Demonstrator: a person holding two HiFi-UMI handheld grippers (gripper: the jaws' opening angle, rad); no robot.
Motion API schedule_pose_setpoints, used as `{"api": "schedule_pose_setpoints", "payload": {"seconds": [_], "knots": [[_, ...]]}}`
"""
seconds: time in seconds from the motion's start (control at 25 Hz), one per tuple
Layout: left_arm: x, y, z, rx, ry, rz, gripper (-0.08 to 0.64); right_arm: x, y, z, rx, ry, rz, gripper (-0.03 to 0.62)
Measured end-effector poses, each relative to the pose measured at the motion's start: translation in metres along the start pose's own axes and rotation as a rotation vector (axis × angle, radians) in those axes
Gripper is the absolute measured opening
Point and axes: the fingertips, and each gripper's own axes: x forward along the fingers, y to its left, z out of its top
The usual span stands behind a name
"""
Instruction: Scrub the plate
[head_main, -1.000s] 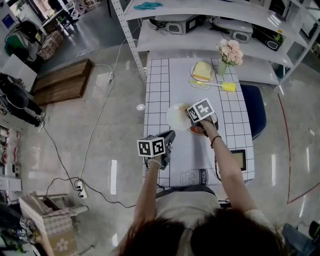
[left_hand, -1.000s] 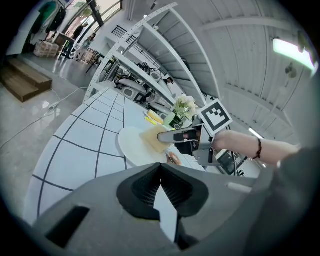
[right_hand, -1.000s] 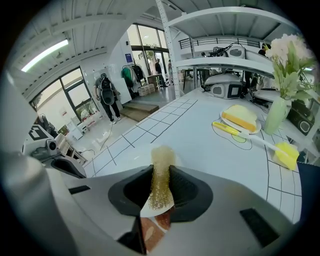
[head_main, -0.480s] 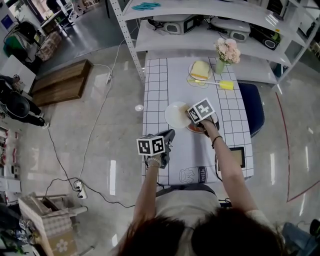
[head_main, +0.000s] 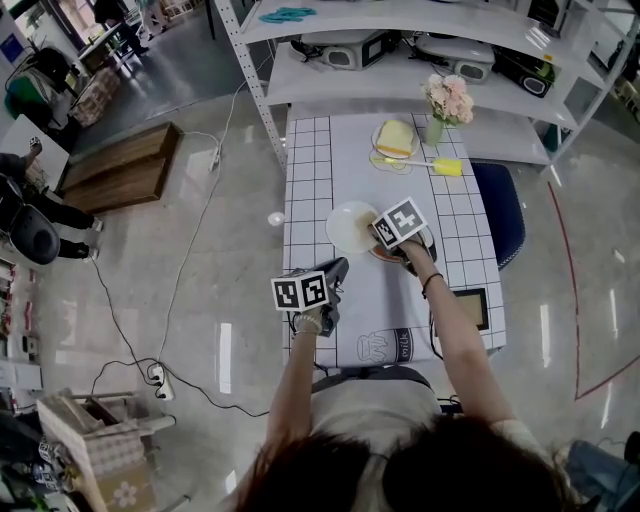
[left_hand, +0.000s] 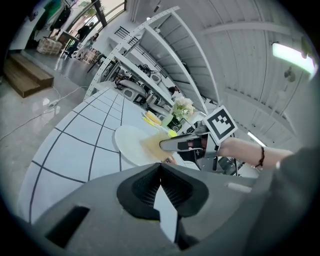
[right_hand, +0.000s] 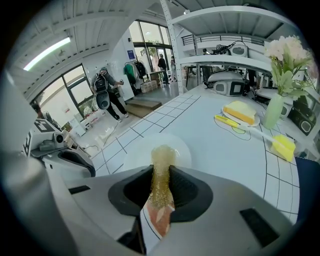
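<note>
Your right gripper (right_hand: 161, 189) clamps a yellow mesh scrubbing pad (right_hand: 162, 162) over the round, smooth cream plate (right_hand: 136, 152); your left gripper (left_hand: 160, 186) sits closed, empty.

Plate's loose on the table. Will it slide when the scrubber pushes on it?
Probably: the plate lies flat on a smooth-looking table, and the left gripper is shut and apart from it. It looks rigid, so it is unlikely to flex. The scrubber in the right gripper looks like soft mesh, so pushes may stay light.

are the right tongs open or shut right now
The right tongs are shut on the mesh scrubber: the right gripper view shows its golden strands pinched between the jaws.
</note>
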Motion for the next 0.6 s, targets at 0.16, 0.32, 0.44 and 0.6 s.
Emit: {"api": "schedule_pose_setpoints", "payload": {"seconds": [0.16,0.32,0.44,0.6], "knots": [[-0.001,-0.002,-0.002,-0.002,0.002,-0.002,0.011,0.0,0.005,-0.003,-0.003,0.002,0.013,0.074],[-0.002,-0.003,-0.004,-0.005,-0.003,-0.001,0.011,-0.001,0.009,-0.004,-0.003,0.001,0.024,0.074],[-0.004,-0.003,-0.006,-0.007,-0.003,0.003,0.011,0.0,0.015,-0.006,-0.008,0.001,0.038,0.074],[-0.005,-0.004,-0.006,-0.005,-0.009,0.005,0.011,0.0,0.02,-0.007,-0.014,0.005,0.053,0.074]]}}
